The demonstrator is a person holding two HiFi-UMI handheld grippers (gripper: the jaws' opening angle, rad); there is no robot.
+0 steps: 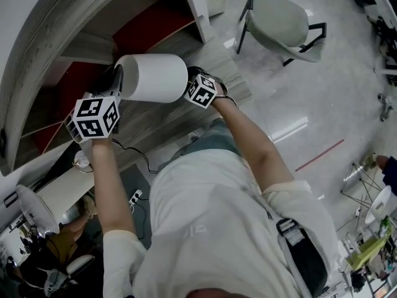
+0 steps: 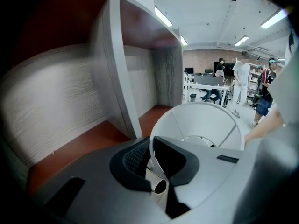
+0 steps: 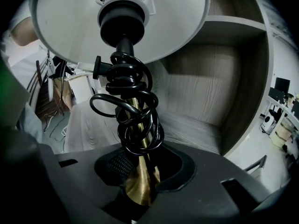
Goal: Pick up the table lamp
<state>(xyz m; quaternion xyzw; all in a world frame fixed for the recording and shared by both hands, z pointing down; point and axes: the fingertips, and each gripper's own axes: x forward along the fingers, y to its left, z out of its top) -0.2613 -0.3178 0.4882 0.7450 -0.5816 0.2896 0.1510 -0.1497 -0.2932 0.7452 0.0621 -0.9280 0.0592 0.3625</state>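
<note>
The table lamp is off the shelf, carried sideways between my two grippers. Its white drum shade (image 1: 152, 77) lies level in the head view. My left gripper (image 1: 116, 79) is at the shade's left end. In the left gripper view that gripper (image 2: 150, 155) is shut on the thin white rim of the shade (image 2: 205, 125). My right gripper (image 1: 191, 82) is at the other end. In the right gripper view the right gripper (image 3: 142, 169) has its pads closed against the brass stem (image 3: 138, 190). A black cord (image 3: 133, 120) is coiled round the stem below the black socket (image 3: 122, 24).
A curved shelf unit (image 1: 155, 27) of grey wood grain with red-brown panels stands right in front of the lamp. A grey chair (image 1: 279, 20) is on the floor to the right. A power strip (image 1: 135, 196) with cables lies lower left. Several people (image 2: 243, 78) stand far off.
</note>
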